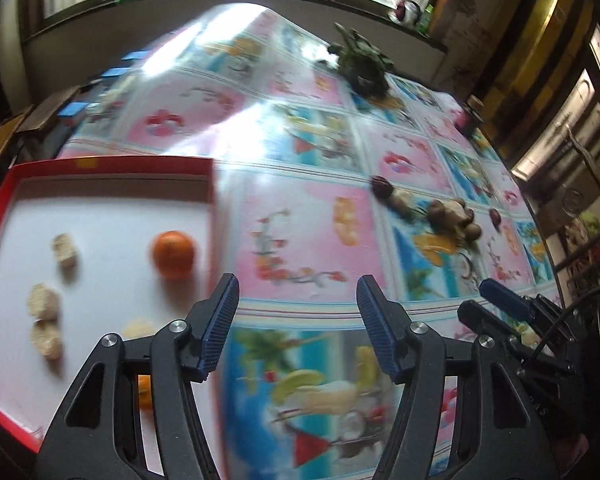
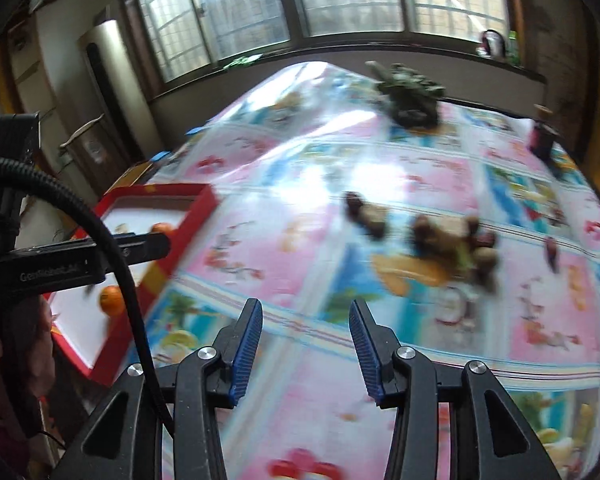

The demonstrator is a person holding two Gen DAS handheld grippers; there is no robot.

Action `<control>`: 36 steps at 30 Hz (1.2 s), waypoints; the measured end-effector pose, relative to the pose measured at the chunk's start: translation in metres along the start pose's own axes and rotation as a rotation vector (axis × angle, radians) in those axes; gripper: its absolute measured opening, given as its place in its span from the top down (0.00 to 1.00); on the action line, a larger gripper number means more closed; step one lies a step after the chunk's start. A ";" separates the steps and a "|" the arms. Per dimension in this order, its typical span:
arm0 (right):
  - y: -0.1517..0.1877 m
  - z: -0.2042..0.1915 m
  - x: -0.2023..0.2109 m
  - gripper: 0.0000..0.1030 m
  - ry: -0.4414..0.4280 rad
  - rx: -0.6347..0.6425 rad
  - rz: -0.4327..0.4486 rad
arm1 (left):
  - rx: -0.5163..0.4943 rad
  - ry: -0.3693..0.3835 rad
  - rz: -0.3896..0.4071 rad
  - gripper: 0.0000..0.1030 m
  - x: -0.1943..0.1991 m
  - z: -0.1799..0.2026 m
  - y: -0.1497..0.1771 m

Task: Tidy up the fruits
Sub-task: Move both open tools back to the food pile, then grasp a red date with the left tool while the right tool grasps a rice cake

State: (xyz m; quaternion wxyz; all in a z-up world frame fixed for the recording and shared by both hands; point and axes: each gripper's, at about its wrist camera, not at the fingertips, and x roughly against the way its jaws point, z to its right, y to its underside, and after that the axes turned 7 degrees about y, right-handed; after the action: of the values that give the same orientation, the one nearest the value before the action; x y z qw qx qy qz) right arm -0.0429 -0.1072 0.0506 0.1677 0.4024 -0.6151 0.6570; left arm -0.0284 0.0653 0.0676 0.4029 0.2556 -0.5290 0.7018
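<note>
The loose fruits (image 2: 452, 240) lay clustered on the counter (image 2: 284, 240) ahead and slightly right of the right hand-held gripper (image 2: 306, 346), nearer it than the left hand-held gripper (image 1: 296, 322) beside the red tray (image 1: 112, 164); both stood open, empty.

Motion blur smeared the fruit pile (image 2: 452, 240); the left gripper (image 1: 296, 320) hid a second orange (image 1: 145, 392) in the tray (image 1: 112, 166).
</note>
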 end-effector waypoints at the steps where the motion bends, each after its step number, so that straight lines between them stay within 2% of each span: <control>1: 0.002 0.016 0.003 0.55 0.016 -0.020 0.001 | -0.008 0.004 -0.018 0.40 -0.008 0.008 -0.004; 5: 0.007 0.062 0.008 0.55 0.065 -0.085 -0.008 | 0.002 0.034 -0.074 0.41 -0.041 0.030 -0.029; 9: 0.005 0.093 0.008 0.55 0.075 -0.126 0.013 | 0.088 0.032 -0.118 0.41 -0.076 0.037 -0.062; 13: 0.003 0.107 0.006 0.55 0.048 -0.150 0.025 | 0.168 0.049 -0.171 0.41 -0.109 0.038 -0.086; 19: -0.001 0.120 -0.003 0.55 0.020 -0.158 0.028 | 0.219 0.020 -0.170 0.41 -0.140 0.045 -0.107; 24: -0.003 0.129 -0.005 0.55 -0.001 -0.177 0.032 | 0.133 -0.048 -0.179 0.41 -0.146 0.053 -0.109; 29: -0.005 0.129 -0.003 0.55 -0.022 -0.171 0.052 | 0.092 -0.108 -0.200 0.41 -0.133 0.034 -0.097; 32: -0.005 0.128 -0.002 0.55 -0.026 -0.171 0.056 | 0.121 -0.069 -0.212 0.41 -0.126 0.023 -0.095; 36: -0.005 0.127 -0.005 0.55 -0.021 -0.172 0.042 | 0.128 -0.028 -0.217 0.41 -0.126 0.028 -0.095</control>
State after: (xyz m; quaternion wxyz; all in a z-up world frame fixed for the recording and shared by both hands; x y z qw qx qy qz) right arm 0.0047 -0.2245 0.0403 0.1815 0.3803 -0.6794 0.6007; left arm 0.1180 0.0122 0.0285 0.4519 0.3466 -0.4578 0.6827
